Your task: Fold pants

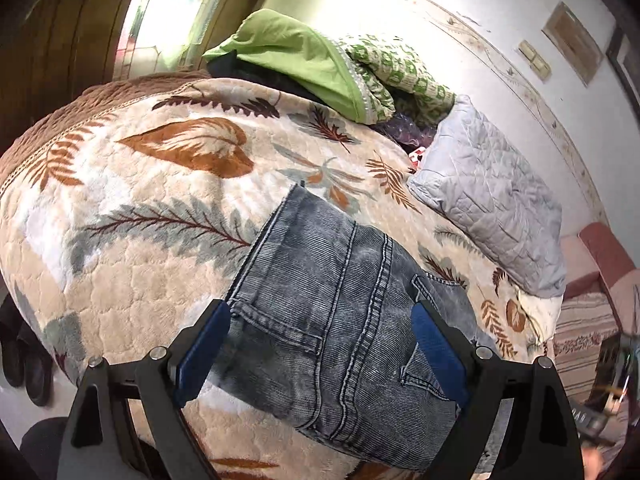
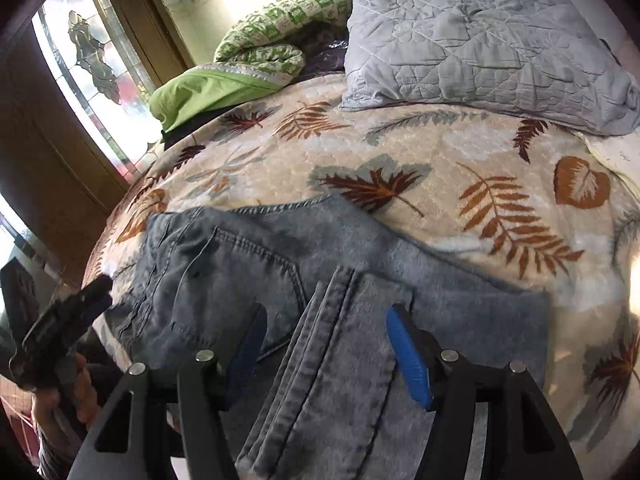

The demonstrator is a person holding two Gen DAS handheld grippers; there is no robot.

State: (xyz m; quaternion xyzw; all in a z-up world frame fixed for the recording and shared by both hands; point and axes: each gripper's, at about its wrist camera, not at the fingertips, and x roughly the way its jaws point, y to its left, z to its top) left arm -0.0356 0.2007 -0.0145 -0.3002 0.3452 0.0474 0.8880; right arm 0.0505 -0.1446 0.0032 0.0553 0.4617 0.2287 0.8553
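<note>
Faded blue-grey jeans point(image 2: 320, 264) with paler stitching lie on a cream blanket point(image 1: 132, 280) printed with rust, maroon and grey-green leaves. Far off sit a pale grey quilted pillow point(image 2: 480, 40) and lime-green cloth point(image 1: 288, 52) beside green-and-white checks point(image 1: 400, 72). Blue gripper pads point(image 2: 408, 356).

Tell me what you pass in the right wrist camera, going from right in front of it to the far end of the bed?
Right tool, open over the cloth → folded jeans → leaf-patterned blanket → grey quilted pillow.
</note>
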